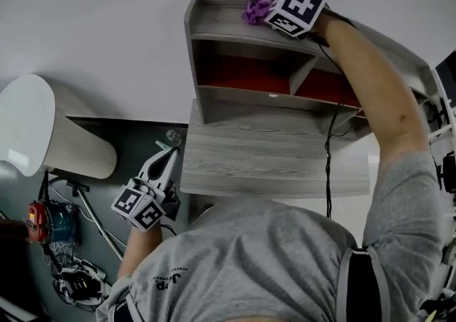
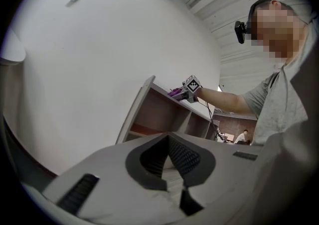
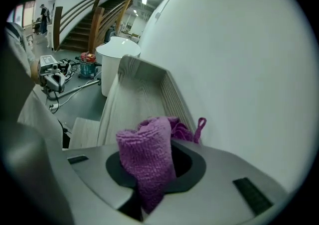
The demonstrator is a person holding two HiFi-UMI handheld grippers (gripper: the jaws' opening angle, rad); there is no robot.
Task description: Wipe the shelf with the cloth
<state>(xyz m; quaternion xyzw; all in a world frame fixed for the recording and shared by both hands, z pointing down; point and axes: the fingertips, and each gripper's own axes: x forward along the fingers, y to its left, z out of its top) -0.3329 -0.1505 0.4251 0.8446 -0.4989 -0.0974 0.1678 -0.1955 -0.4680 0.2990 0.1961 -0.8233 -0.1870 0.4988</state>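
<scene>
Right arm [image 1: 370, 92]: stretched out nearly straight, bare forearm running from 4 o'clock toward 12 o'clock in the head view. Right hand-held gripper [image 1: 265, 13] at 12 o'clock, marker cube [image 1: 296, 7] facing the camera. Its jaws [image 3: 152, 167] are closed on a bunched purple cloth [image 3: 144, 142].

Left forearm [image 1: 139, 246]: low at 7 o'clock, rising from below the shirt. Left hand-held gripper [image 1: 168, 155] points toward 1 o'clock. In its own view the jaws [image 2: 168, 142] meet at the tips with nothing between them.
</scene>
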